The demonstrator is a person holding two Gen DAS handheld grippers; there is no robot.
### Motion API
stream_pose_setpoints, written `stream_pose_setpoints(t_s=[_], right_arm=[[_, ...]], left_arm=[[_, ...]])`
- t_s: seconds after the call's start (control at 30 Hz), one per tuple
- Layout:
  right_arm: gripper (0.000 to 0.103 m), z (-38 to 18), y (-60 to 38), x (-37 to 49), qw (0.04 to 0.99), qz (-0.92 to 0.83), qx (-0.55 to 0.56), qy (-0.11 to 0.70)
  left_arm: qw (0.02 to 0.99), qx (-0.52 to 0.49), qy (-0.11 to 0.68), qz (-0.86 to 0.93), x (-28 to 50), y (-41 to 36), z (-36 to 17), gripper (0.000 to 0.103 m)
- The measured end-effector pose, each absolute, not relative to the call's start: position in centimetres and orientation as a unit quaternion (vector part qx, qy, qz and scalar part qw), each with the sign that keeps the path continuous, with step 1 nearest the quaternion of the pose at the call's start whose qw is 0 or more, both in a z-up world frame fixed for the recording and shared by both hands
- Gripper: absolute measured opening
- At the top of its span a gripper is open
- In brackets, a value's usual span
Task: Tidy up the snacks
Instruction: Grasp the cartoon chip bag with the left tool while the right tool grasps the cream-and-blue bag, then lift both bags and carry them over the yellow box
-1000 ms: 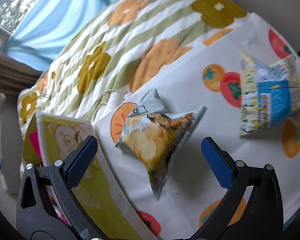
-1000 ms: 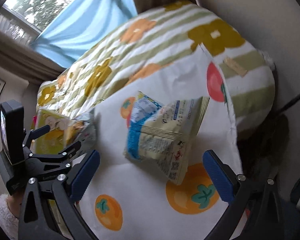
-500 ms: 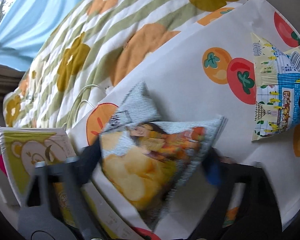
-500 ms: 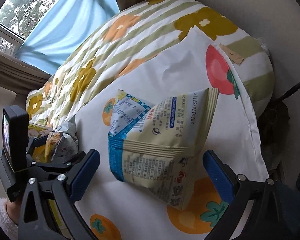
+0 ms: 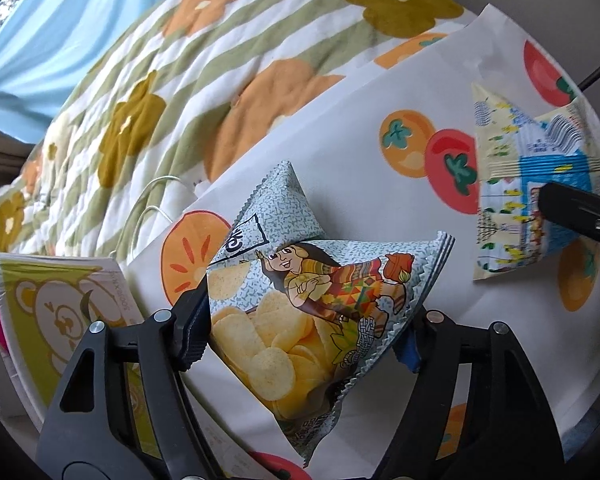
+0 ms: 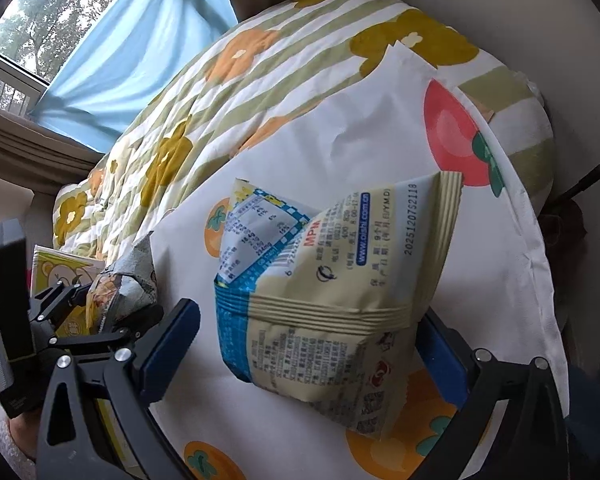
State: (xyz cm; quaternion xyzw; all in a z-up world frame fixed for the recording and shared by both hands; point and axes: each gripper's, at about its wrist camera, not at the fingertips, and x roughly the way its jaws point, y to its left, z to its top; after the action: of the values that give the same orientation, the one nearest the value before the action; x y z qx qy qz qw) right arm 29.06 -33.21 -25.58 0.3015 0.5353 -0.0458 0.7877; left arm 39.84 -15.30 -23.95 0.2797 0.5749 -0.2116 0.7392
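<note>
Down in the left wrist view, the left gripper (image 5: 302,332) is pointing steeply at a white cloth (image 5: 340,168) printed with oranges and tomatoes, and its jaws are closing around the chip bag (image 5: 300,300), a grey-patterned pillow pack lying between them; the left pad is already pressing the bag's side, while the right pad is sitting half hidden behind the bag's crimped edge, so contact there is probable rather than certain. Only this view is showing the chip bag's printed front, a thin white cable (image 5: 148,212) looping on the striped floral quilt (image 5: 220,60), and the full cover of a green bear-printed booklet (image 5: 56,312) lying beside the cloth. Over in the right wrist view, the right gripper (image 6: 308,340) is angling down over the blue-and-cream snack bag (image 6: 332,296), which is resting on the same cloth between spread jaws: the left pad is standing clear of it, and the right pad is lying just beside its far corner. This view alone is showing the window (image 6: 28,32), the blue curtain (image 6: 140,48), and a fuzzy white sleeve (image 6: 4,436) behind the left tool. Counted across both views, two snack bags and two grippers are showing.
</note>
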Motion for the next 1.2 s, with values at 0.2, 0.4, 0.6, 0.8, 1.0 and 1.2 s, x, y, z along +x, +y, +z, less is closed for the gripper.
stream_pose_setpoints(t_s=[0.2,0.4,0.6,0.8,1.0,1.2], right_arm=[[0.099,-26.1,-33.1,29.4,0.791,-0.044,0.297,0.532],[0.072,-25.9,-33.1,29.0,0.797,-0.036,0.293,0.528],[0.066,-24.5,-33.3,28.0,0.806,-0.025,0.290,0.516],[0.066,-21.5,-33.6,26.8,0.821,-0.011,0.269,0.504],[0.066,-17.0,-32.6,25.7,0.843,0.023,0.225,0.488],[0.066,-11.2,-29.8,25.4,0.868,0.077,0.168,0.460]], left_arm=[[0.742,0.266,0.576,-0.215,39.3,-15.5,-23.2,0.070],[0.753,0.250,0.570,-0.214,38.7,-15.4,-21.7,0.070],[0.769,0.238,0.556,-0.207,37.0,-15.5,-19.4,0.070],[0.795,0.220,0.528,-0.202,34.9,-15.4,-15.7,0.070],[0.830,0.189,0.491,-0.186,32.4,-14.5,-11.0,0.070],[0.869,0.139,0.450,-0.155,30.5,-11.2,-5.3,0.070]])
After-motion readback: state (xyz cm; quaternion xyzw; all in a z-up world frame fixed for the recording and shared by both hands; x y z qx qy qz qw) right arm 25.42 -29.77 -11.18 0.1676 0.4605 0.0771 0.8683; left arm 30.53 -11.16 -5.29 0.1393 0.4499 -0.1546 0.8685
